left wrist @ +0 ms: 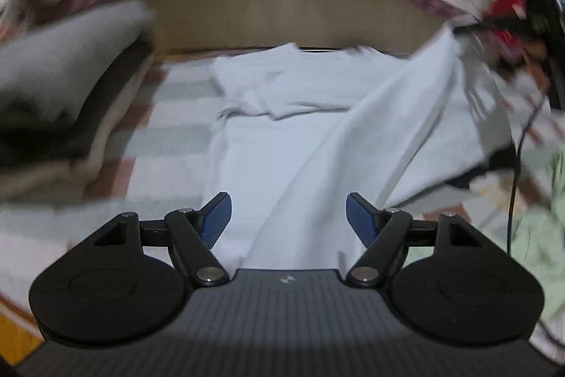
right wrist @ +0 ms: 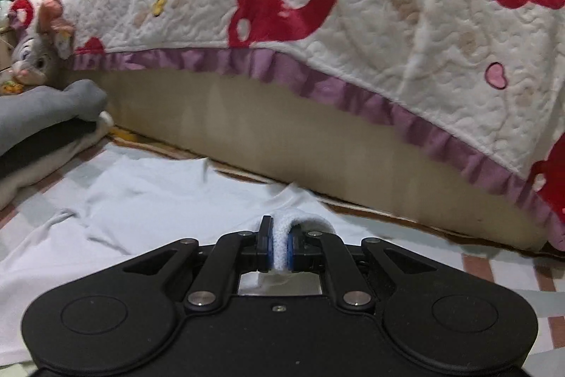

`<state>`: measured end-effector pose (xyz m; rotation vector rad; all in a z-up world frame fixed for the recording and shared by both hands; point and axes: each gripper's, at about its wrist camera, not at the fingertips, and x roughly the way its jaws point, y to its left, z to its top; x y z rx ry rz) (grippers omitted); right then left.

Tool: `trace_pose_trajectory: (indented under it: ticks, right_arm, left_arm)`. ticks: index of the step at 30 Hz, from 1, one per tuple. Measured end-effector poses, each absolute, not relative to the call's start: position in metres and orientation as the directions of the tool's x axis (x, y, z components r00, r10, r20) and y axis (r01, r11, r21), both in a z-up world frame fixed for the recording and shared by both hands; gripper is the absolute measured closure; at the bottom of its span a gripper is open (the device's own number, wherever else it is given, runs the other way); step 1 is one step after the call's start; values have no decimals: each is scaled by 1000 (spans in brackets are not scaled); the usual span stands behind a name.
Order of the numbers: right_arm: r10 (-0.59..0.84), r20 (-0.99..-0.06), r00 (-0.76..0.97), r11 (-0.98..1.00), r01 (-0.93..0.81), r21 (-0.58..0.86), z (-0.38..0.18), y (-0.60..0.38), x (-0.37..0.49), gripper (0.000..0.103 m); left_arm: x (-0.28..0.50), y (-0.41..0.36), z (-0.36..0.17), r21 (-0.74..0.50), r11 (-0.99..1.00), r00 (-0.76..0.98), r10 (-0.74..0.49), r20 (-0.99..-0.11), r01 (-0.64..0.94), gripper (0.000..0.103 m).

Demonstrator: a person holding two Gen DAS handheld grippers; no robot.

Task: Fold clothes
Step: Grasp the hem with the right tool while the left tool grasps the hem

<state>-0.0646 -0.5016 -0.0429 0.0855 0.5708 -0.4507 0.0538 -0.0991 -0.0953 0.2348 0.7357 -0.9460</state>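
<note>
A: Right hand-held gripper (right wrist: 279,244) is nipped tight on a bunched fold of the white garment (right wrist: 141,200). Thin bite, cloth humped over the fingertips.

B: Left one?

A: Left hand-held gripper (left wrist: 289,218) is wide, nothing between the blue pads (left wrist: 216,218). It hangs over the near edge of the same white garment (left wrist: 289,136), which lies on the checked floor mat (left wrist: 169,129) in front of the bed base (right wrist: 282,129).

B: Risks?

A: Main one: right's grip is small, so a quick pull could slip it free and the lifted flap drops crooked. Also the flap runs diagonally across the body, so if left closes on one layer only, the fold skews.

B: Surroundings?

A: The folded stack (left wrist: 53,87) sits close on the left side and a black cable (left wrist: 515,182) trails by the right edge. A wide sweep could snag either. The quilt (right wrist: 388,6) hangs just beyond.
</note>
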Motion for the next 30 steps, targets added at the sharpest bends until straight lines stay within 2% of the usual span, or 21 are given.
trace_pose_trajectory:
  ticks: [2, 4, 6, 7, 11, 13, 16, 17, 18, 20, 22, 25, 30]
  right_arm:
    - [-416, -536, 735, 889, 451, -72, -45, -505, -63, 94]
    - [-433, -545, 718, 879, 469, -82, -51, -509, -63, 94]
    - [-452, -554, 699, 867, 490, -89, -61, -511, -63, 94]
    - [-457, -561, 690, 859, 507, -76, -67, -513, -64, 94]
    - [-387, -616, 686, 798, 584, 149, -87, -526, -76, 94]
    - [-386, -618, 685, 784, 597, 171, -94, -525, -80, 94]
    - [-375, -612, 696, 773, 599, 208, -101, -523, -87, 94]
    - [-371, -606, 703, 769, 599, 224, -101, -523, -90, 94]
    - [-368, -600, 711, 765, 598, 240, -101, -523, -93, 94]
    - [-362, -579, 731, 757, 593, 275, -99, -522, -103, 94]
    - [-355, -560, 749, 736, 593, 326, -94, -519, -119, 94]
    - [-330, -533, 779, 709, 577, 405, -82, -506, -155, 94]
    - [-253, -485, 837, 717, 499, 487, -60, -494, -199, 94]
  left_arm:
    - [69, -90, -103, -238, 602, 304, -657, -690, 762, 32]
    - [79, -88, -113, -298, 636, 261, -633, -729, 712, 32]
    - [96, -84, -133, -431, 670, 152, -628, -763, 605, 32]
    - [100, -80, -140, -486, 676, 119, -642, -758, 553, 34]
    - [111, -66, -157, -659, 644, 32, -724, -689, 388, 33]
    - [108, -69, -163, -724, 595, -14, -769, -639, 348, 31]
    - [101, -90, -172, -700, 612, -54, -738, -673, 368, 32]
    - [99, -95, -172, -662, 641, -20, -712, -702, 387, 39]
    - [97, -100, -170, -624, 663, 27, -694, -719, 414, 63]
    - [100, -102, -163, -585, 666, 100, -695, -712, 463, 94]
    - [106, -93, -157, -555, 695, 190, -686, -703, 457, 96]
    - [107, -72, -143, -609, 659, 271, -745, -610, 442, 97]
    - [78, -47, -104, -525, 657, 429, -752, -500, 541, 97]
